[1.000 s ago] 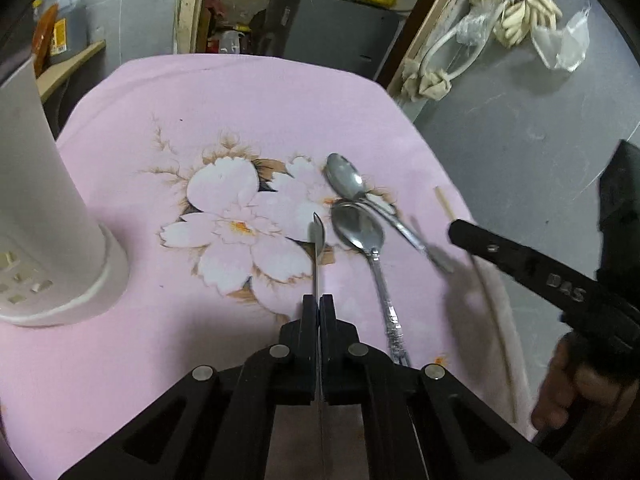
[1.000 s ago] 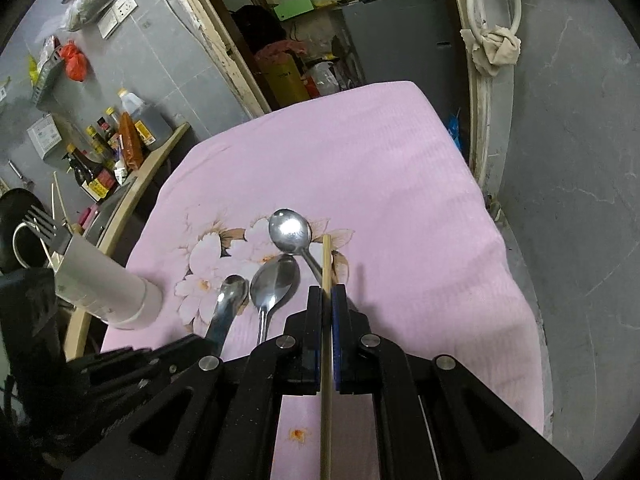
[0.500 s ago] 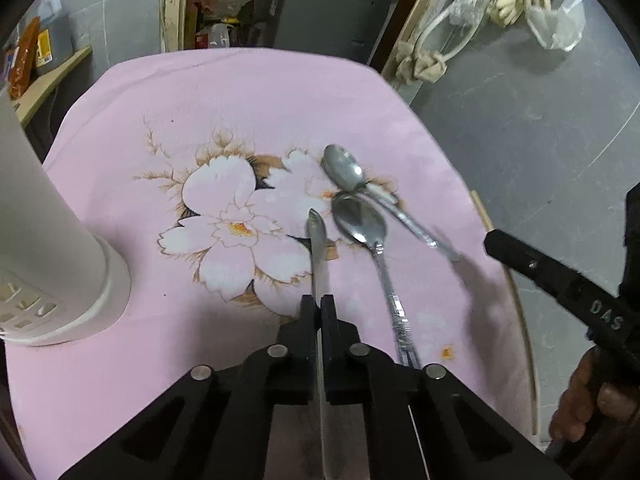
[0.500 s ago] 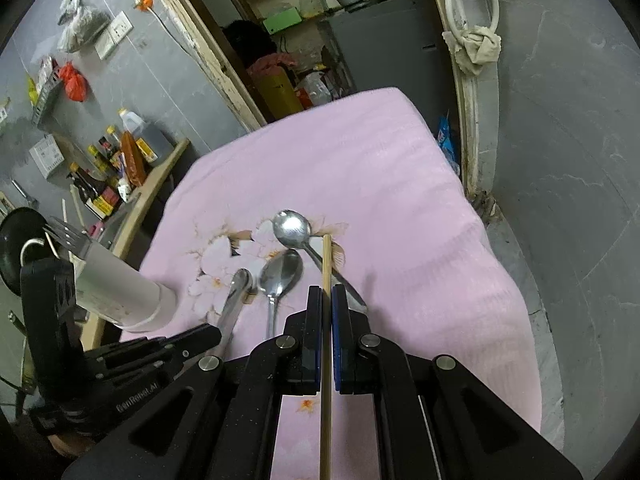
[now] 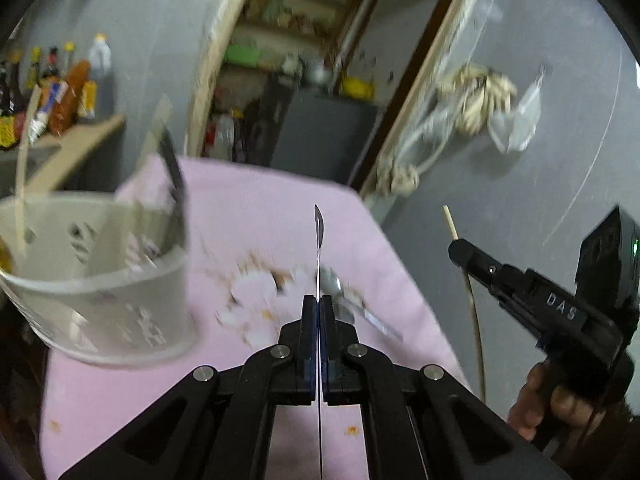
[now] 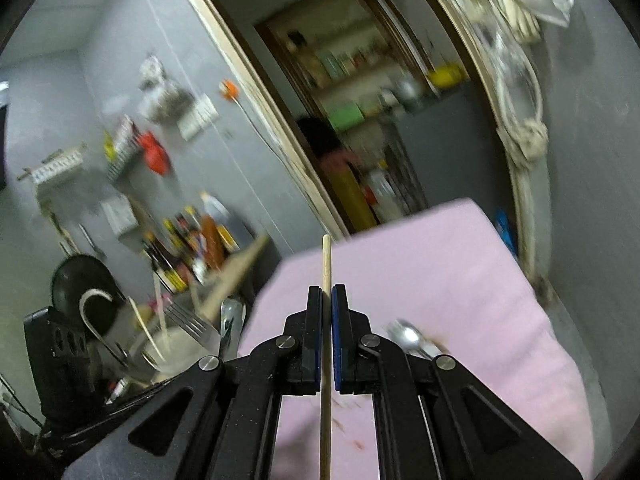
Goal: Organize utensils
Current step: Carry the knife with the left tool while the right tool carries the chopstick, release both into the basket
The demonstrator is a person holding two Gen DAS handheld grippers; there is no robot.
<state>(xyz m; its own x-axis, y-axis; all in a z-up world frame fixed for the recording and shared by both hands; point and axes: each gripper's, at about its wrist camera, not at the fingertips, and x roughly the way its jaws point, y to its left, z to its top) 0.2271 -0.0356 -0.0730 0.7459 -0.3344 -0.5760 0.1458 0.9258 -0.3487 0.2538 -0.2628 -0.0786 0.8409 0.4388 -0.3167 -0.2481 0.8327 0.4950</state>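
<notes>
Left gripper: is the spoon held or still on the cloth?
Held. The left gripper is shut on the spoon, which points up, clear of the pink cloth.

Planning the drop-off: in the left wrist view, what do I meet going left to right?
Utensil holder → spoon held in the left tool → spoons on the cloth → chopstick in the right tool.

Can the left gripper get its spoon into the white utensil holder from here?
Probably yes. The left gripper is shut on the spoon, raised off the cloth, and the holder's open rim sits just to its left, though utensils already crowd it.
</notes>
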